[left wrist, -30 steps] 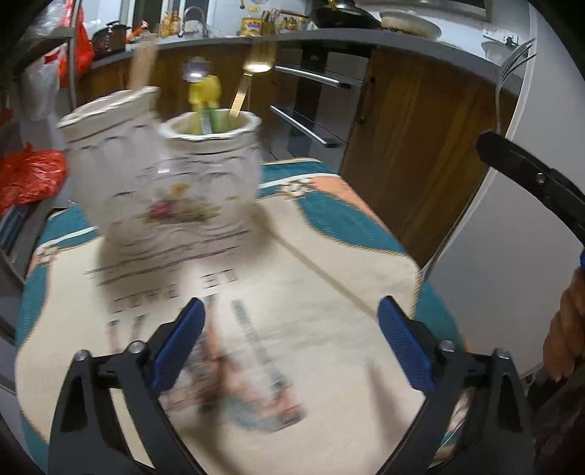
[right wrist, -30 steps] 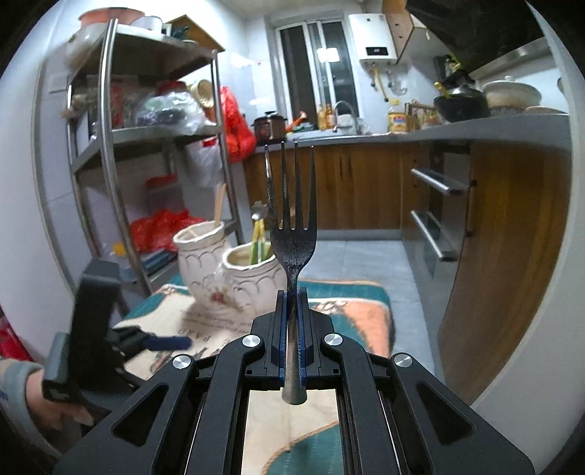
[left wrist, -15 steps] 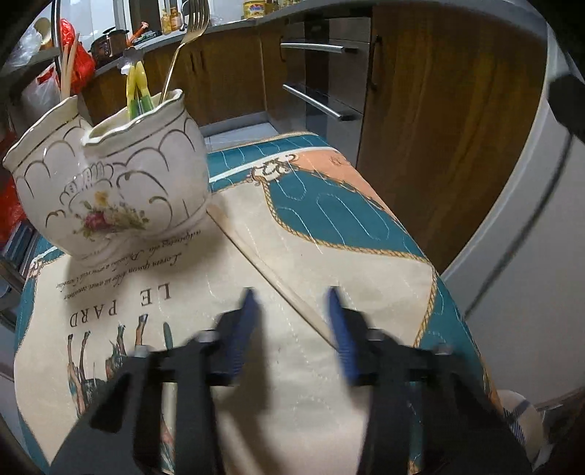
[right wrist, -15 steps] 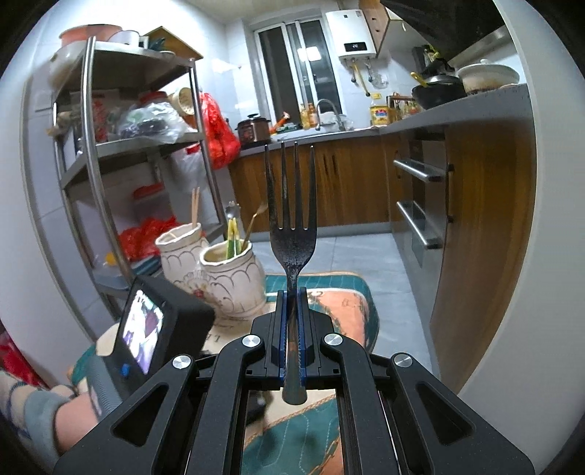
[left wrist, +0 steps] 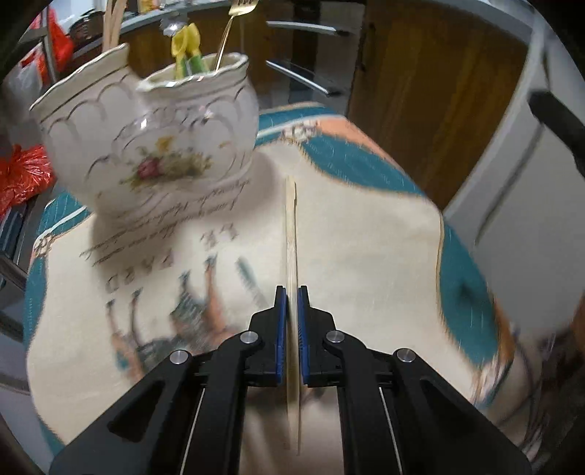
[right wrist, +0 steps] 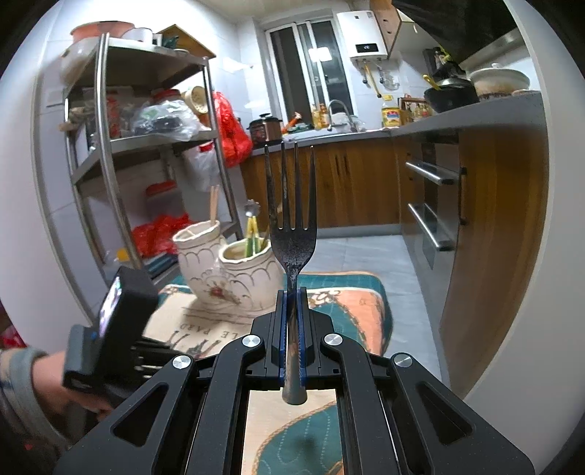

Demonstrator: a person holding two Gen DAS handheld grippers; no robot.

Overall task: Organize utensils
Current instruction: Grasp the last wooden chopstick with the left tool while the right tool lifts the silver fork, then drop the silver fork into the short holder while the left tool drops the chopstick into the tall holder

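- Left claw (left wrist: 291,292) is pressed together on a pale wooden chopstick (left wrist: 290,226), which runs forward over the printed cloth (left wrist: 365,237).
- Right claw (right wrist: 291,292) pinches a dark fork (right wrist: 292,244), tines up.
- Two floral ceramic pots (left wrist: 175,139) stand touching on the cloth beyond, utensils inside.

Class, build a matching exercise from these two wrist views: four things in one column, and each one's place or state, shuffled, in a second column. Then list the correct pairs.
Things
1. chopstick
2. dark fork
3. gold fork
4. patterned cloth

Places or states
A. stands in the shorter ceramic holder
B. clamped in the right gripper, tines up
C. spread under both holders
D. pinched in the left gripper, pointing toward the holders

Pairs: 1-D, 2-B, 3-A, 4-C
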